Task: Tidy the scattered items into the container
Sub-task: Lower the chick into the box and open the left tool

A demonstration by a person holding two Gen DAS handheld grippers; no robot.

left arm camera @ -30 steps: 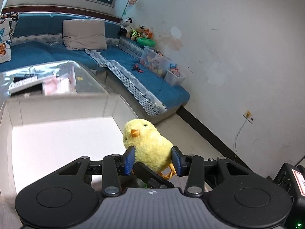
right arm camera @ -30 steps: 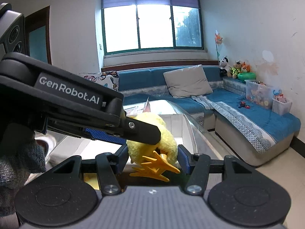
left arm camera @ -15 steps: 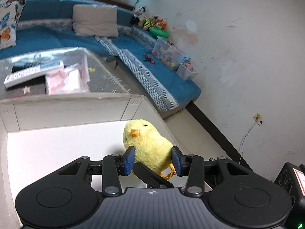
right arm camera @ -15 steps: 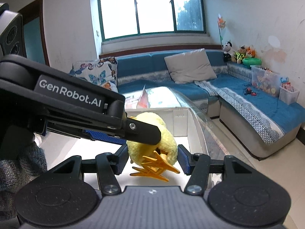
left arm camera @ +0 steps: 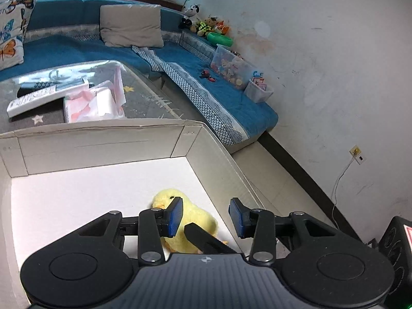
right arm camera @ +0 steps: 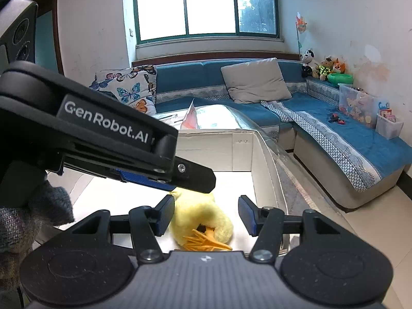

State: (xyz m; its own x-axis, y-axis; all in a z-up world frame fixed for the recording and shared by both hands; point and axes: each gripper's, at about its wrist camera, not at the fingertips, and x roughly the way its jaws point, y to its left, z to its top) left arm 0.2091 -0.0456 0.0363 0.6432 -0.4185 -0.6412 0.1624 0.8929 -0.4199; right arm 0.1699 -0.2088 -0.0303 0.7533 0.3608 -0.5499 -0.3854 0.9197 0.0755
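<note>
A yellow plush chick (left arm camera: 198, 216) lies on the white floor of the open cardboard box (left arm camera: 97, 149), near its right wall. My left gripper (left arm camera: 206, 216) hangs just above it. Its jaws are closing, but the chick sits low beside the left pad and the right pad stands clear. In the right wrist view the chick (right arm camera: 213, 221) lies feet toward me between the pads of my right gripper (right arm camera: 206, 215), with a gap at the right pad. A finger (right arm camera: 195, 177) of the left gripper crosses above it. One right finger (left arm camera: 206, 239) reaches the chick's side.
Beyond the box's far wall (right arm camera: 213, 154) a glass table holds a remote (left arm camera: 38, 97) and a pink-white packet (left arm camera: 92, 103). A blue sofa (left arm camera: 219, 95) with toy bins (left arm camera: 231, 67) runs along the wall. A gloved hand (right arm camera: 23, 221) grips the left tool.
The chick was pinched up between the pads of both grippers and now rests lower, on the box floor. Both grippers have sunk into the box.
</note>
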